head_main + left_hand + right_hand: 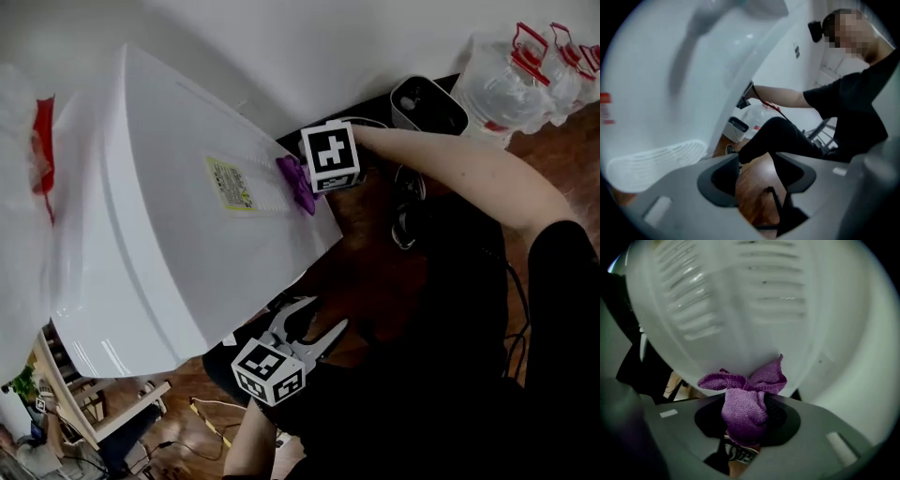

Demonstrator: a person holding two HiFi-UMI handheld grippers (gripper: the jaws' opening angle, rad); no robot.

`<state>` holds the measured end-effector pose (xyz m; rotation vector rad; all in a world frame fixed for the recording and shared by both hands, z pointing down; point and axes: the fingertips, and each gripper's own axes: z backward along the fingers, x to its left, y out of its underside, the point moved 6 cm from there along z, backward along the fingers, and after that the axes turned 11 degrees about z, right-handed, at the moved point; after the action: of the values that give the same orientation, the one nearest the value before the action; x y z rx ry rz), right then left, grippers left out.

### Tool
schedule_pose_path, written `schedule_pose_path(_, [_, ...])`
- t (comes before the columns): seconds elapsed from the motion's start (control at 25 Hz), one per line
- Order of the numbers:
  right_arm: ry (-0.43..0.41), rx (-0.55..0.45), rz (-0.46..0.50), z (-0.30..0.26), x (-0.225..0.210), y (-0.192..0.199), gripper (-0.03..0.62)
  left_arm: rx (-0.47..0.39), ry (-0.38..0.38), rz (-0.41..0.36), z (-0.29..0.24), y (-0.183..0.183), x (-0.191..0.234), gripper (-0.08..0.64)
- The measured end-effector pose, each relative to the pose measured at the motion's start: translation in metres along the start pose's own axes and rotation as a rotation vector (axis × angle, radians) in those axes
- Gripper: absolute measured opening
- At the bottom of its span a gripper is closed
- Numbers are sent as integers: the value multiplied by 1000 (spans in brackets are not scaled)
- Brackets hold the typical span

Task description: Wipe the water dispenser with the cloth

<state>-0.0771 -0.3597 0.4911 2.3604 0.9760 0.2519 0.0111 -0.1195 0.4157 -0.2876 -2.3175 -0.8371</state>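
Observation:
The white water dispenser [159,234] fills the left of the head view, with a yellow label [230,184] on its side. My right gripper [305,187] is shut on a bunched purple cloth [296,183], which presses against the dispenser's white panel next to the label. In the right gripper view the purple cloth [745,401] sits between the jaws, its loose ends touching the slotted white shell [736,305]. My left gripper [314,323] hangs open and empty below the dispenser's lower corner. In the left gripper view the jaws hold nothing and the dispenser [670,93] stands at the left.
A small black-and-white appliance [427,103] and clear plastic bags with red handles [525,75] sit at the far right. Cables [408,211] lie on the dark surface. A white plastic bag [23,187] bulges at the left edge. Wooden floor lies below.

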Motion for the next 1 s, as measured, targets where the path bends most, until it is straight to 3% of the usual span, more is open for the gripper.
schedule_pose_path(0.16, [-232, -41, 101, -17, 105, -12, 144, 210, 164, -167, -80, 37, 8, 261])
schedule_pose_path(0.24, [-259, -24, 112, -25, 115, -7, 144, 353, 206, -309, -111, 63, 12, 261])
schedule_pose_path(0.36, [-249, -5, -14, -28, 82, 1, 144, 543, 299, -434, -144, 96, 10, 261])
schedule_pose_path(0.44, [-107, 21, -75, -27, 19, 12, 144, 615, 363, -443, -154, 105, 12, 248])
schedule_pose_path(0.56, [197, 115, -38, -25, -83, 36, 144, 616, 421, -477, -159, 103, 8, 242])
schedule_pose_path(0.64, [253, 118, 0, -29, -102, 41, 144, 581, 443, -462, -160, 101, 6, 239])
schedule_pose_path(0.68, [229, 99, 10, -34, -96, 40, 144, 575, 442, -458, -160, 101, 9, 239])
schedule_pose_path(0.76, [94, 46, 13, -55, -63, 37, 144, 577, 414, -466, -158, 102, 18, 239])
schedule_pose_path(0.92, [-194, -3, 39, -89, 38, 35, 144, 597, 353, -449, -154, 109, 32, 239])
schedule_pose_path(1.0, [-311, -37, 39, -97, 84, 32, 144, 642, 326, -479, -156, 116, 40, 239])
